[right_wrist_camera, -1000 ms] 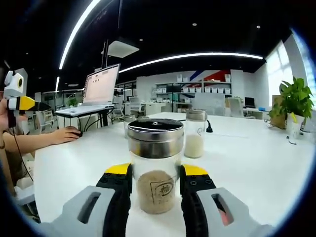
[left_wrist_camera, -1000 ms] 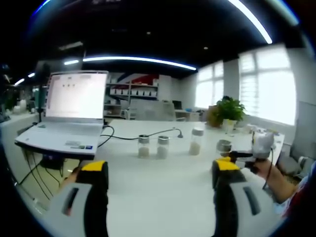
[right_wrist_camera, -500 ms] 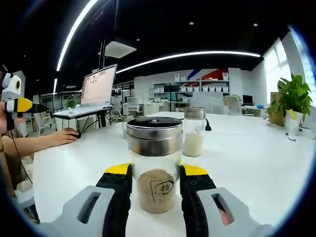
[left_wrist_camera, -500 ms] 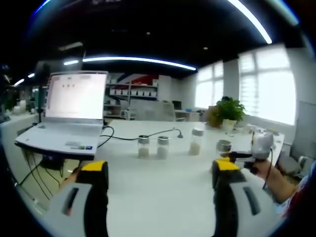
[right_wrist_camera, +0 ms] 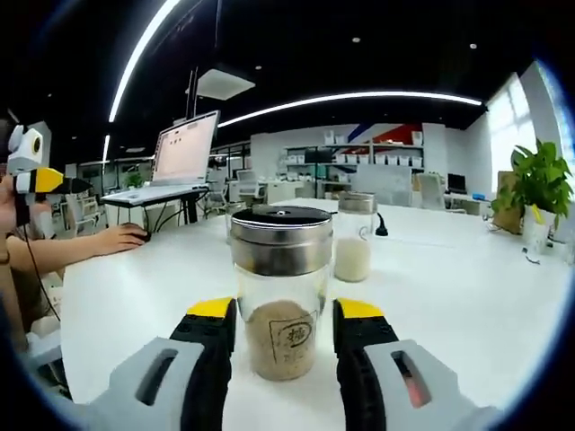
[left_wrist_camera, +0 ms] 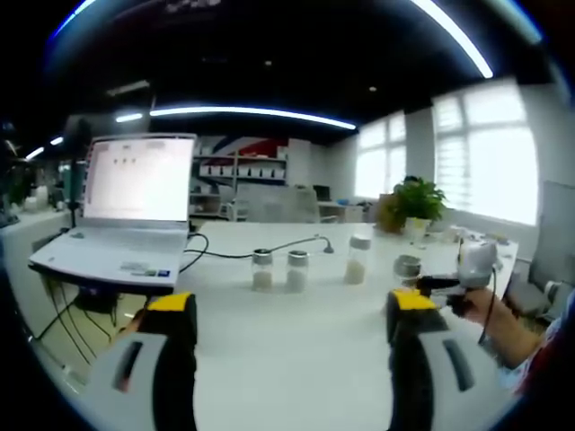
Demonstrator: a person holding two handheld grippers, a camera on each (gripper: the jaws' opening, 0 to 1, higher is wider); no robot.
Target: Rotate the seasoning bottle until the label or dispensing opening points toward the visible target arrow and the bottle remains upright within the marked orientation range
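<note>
Glass bottle: the seasoning bottle [right_wrist_camera: 281, 292] stands upright on the white table [right_wrist_camera: 467, 296], steel lid on top, tan powder in its lower part, printed label facing the right gripper view.
Bottle against claw: it sits straight ahead of the right claw [right_wrist_camera: 282, 325], between the two yellow-tipped jaws, its long axis vertical and square to the line of the jaws.
Right claw state: jaws partly spread around the bottle; a thin gap seems to show on each side, so I judge them just beside the glass, not pinching it.
Left claw [left_wrist_camera: 286, 315]: jaws spread wide with nothing between them, hanging over bare table, well apart from the bottle.
Nearer hand: the right, by far; the turn is its work.
Coming move: judged, a squeeze and then a twist about the vertical axis.
Target arrow: none that I can make out on the table.
Neighbours: a second jar [right_wrist_camera: 353, 241] with pale contents stands behind the bottle, to its right; a laptop [right_wrist_camera: 185, 160] sits further back.
</note>
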